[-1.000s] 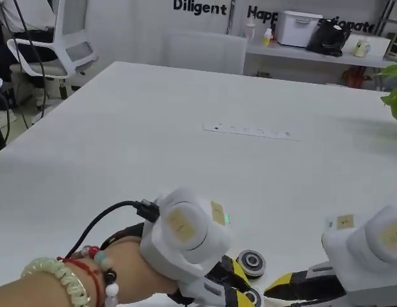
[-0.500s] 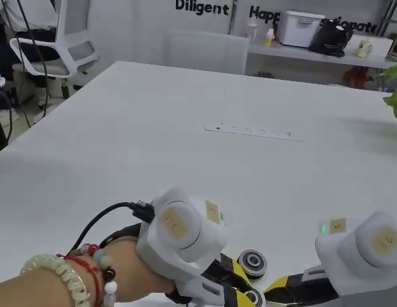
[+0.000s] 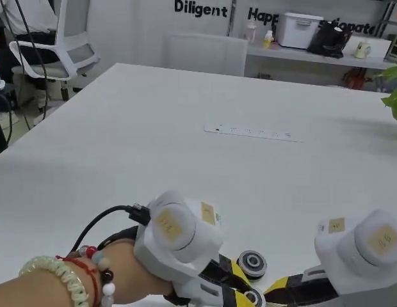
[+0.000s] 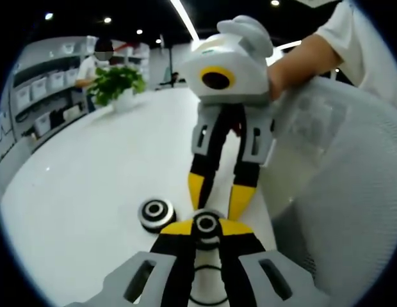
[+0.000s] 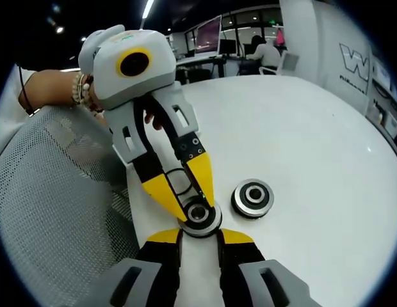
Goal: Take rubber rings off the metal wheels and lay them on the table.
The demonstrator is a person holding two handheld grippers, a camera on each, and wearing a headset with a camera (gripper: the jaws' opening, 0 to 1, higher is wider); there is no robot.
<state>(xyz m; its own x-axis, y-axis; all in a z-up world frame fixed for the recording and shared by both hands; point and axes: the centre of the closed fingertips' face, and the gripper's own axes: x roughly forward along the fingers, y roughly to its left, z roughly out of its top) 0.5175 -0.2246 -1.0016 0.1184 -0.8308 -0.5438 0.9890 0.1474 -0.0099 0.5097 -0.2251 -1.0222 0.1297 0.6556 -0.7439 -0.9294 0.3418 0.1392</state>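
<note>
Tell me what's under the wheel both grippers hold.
Bare white table shows around the wheel; directly beneath is hidden by the wheel, left gripper and right gripper.

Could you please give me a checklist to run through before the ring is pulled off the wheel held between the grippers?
1. Left gripper grips the held wheel: ok, jaws closed on it.
2. Right gripper has the rubber ring: cannot tell; its tips flank the wheel, contact unclear.
3. Ring is on the held wheel: ok, dark band around the rim.
4. Second wheel out of the way: ok, flat on the table, apart.
5. Table has room for the ring: ok, bare surface beyond.
</note>
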